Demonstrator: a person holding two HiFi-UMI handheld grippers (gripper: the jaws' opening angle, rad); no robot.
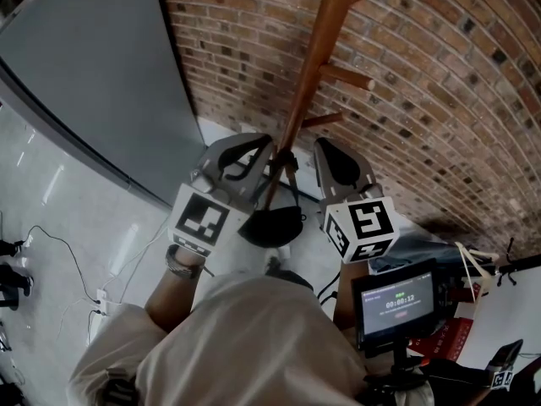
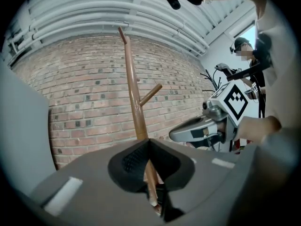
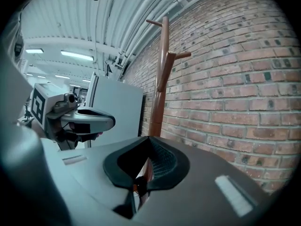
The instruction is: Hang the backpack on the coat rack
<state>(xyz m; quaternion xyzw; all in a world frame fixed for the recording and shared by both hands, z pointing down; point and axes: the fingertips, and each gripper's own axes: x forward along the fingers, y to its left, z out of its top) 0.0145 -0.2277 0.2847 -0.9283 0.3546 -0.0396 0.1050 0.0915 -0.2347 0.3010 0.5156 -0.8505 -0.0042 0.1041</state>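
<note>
Lab or workshop hall, by the look of it — bare brick wall [image 1: 439, 74], a grey partition [image 1: 93, 74], glossy white floor [image 1: 59, 210] with loose cables [image 1: 63, 248] trailing to a power strip [image 1: 100, 299]. Up top, exposed pipes [image 2: 94, 13] run under a ribbed metal ceiling [image 3: 61, 22] with strip lights [image 3: 77, 55] — and down by the person [image 1: 254, 345], a small timer screen [image 1: 397, 299] on a stand [image 1: 397, 358].

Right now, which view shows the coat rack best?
The head view: the coat rack shows most of its pole and several side pegs, though its foot is covered. The left gripper view shows a thin pole with one side peg; the right gripper view shows the upper pole and top pegs.
</note>
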